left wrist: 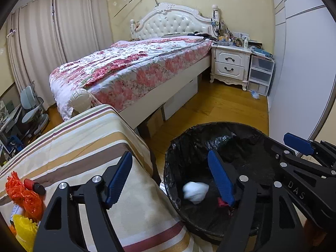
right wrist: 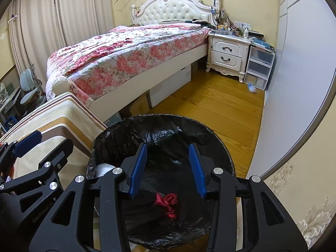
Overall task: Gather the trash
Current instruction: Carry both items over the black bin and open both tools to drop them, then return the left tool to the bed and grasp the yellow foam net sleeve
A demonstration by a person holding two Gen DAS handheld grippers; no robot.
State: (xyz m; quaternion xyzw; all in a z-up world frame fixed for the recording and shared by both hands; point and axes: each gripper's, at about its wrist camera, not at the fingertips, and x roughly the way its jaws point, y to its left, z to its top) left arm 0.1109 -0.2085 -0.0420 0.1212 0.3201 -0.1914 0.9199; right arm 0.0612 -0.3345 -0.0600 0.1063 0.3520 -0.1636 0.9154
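Observation:
A round bin with a black liner [left wrist: 241, 138] stands on the wood floor beside a striped-cloth table [left wrist: 88, 138]. A blurred white wad [left wrist: 195, 191] is inside the bin near its left wall, and a red ribbon scrap [right wrist: 167, 202] lies at the bottom. My left gripper [left wrist: 170, 178] is open and empty, straddling the bin's left rim. My right gripper [right wrist: 168, 166] is open and empty above the bin [right wrist: 163, 130]. Orange [left wrist: 23, 195] and yellow [left wrist: 25, 229] plastic scraps and a red and black cylinder [left wrist: 34, 185] lie on the table at the left.
A bed with a floral cover [left wrist: 130, 67] fills the middle. A white nightstand [left wrist: 230, 65] and plastic drawers [left wrist: 260, 73] stand at the back right, with a crumpled clear scrap [left wrist: 255, 94] on the floor. A wardrobe [left wrist: 304, 63] is at the right.

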